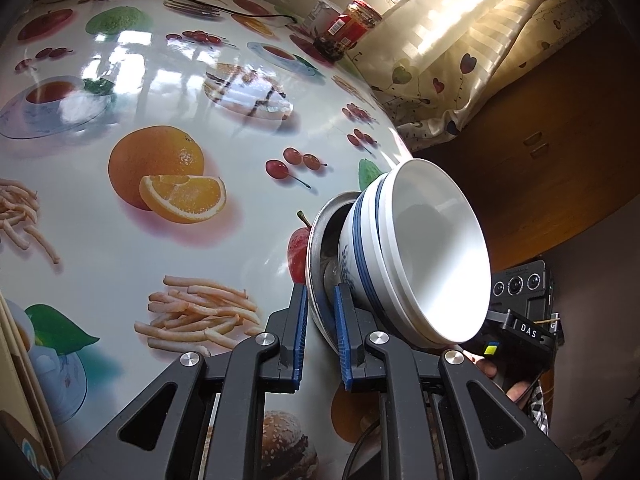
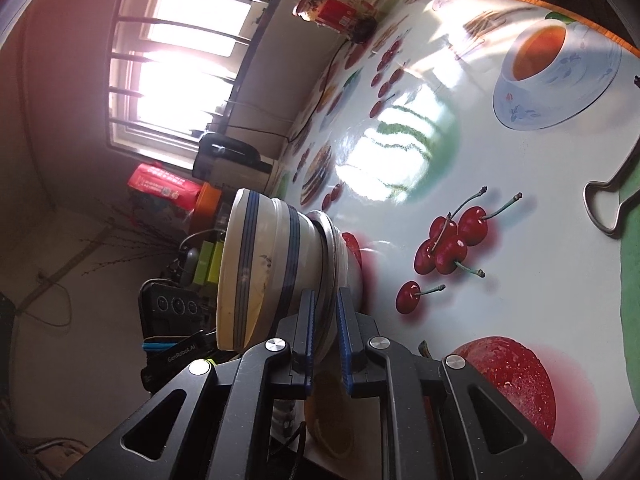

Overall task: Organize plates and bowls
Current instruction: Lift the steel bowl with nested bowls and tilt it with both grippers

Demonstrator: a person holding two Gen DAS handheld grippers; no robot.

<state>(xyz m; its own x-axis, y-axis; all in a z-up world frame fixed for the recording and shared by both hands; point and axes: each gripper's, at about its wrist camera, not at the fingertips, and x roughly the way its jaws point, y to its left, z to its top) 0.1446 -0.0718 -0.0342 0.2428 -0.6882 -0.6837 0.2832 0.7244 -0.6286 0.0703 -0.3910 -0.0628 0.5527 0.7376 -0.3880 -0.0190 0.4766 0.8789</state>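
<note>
Now I'm clamping both grippers — left gripper (image 1: 319, 334), right gripper (image 2: 325, 342) — nearly shut on the metal plate (image 1: 316, 248), keeping it level so the stacked bowls (image 1: 424, 256), lower right, aren't sliding.

Glossy tabletop (image 1: 120, 240) printed with fruit and snacks, red-labelled jar (image 1: 346, 28) and white cup (image 1: 320, 14) at its far edge, black cable (image 1: 192, 0) trailing across

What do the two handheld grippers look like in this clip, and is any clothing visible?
Both the left gripper and the right gripper have black linkage arms with silver round rivets and blue ribbed pads. Seen from the left wrist, the right gripper's body carries white "DAS" lettering, a yellow square and three small lenses. A checked sleeve shows below it.
</note>
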